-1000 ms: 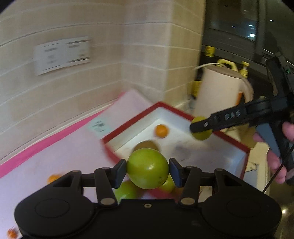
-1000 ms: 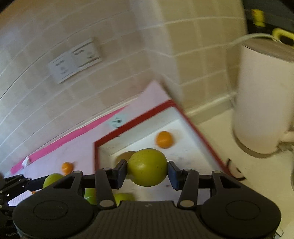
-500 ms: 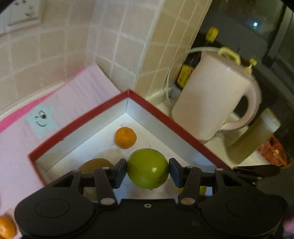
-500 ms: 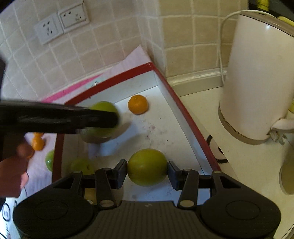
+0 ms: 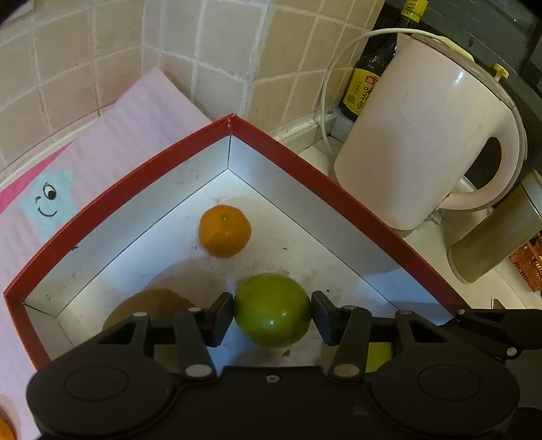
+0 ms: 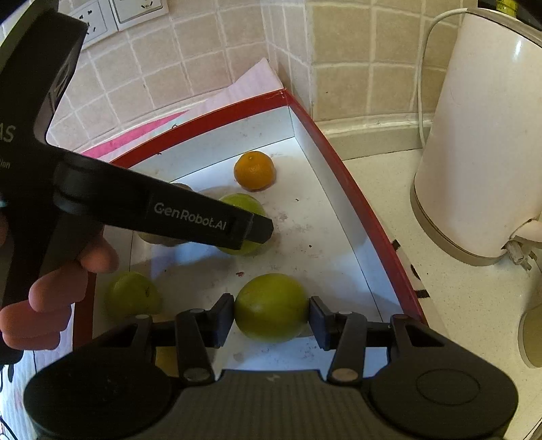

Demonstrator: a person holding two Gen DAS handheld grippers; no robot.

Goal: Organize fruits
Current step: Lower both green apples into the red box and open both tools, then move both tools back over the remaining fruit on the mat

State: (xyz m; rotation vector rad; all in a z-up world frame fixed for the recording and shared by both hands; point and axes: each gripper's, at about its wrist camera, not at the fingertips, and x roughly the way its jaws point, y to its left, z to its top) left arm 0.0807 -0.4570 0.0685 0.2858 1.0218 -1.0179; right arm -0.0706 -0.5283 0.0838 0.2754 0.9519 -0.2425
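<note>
One green fruit (image 5: 272, 309) is clamped between the pads of the left gripper (image 5: 272, 313) above the floor of the red-rimmed box (image 5: 291, 169). A second green fruit (image 6: 271, 307) is clamped likewise by the right gripper (image 6: 271, 313). Inside the box one orange (image 5: 224, 231) and one brown fruit (image 5: 149, 303) are counted. One white kettle (image 5: 426, 142) is stood just beside the box.

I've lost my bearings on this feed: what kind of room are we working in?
Most likely a home kitchen counter. A kettle stands against a tiled wall with sockets, and a sauce bottle sits behind it. The fruit box lies on the counter beside them.
</note>
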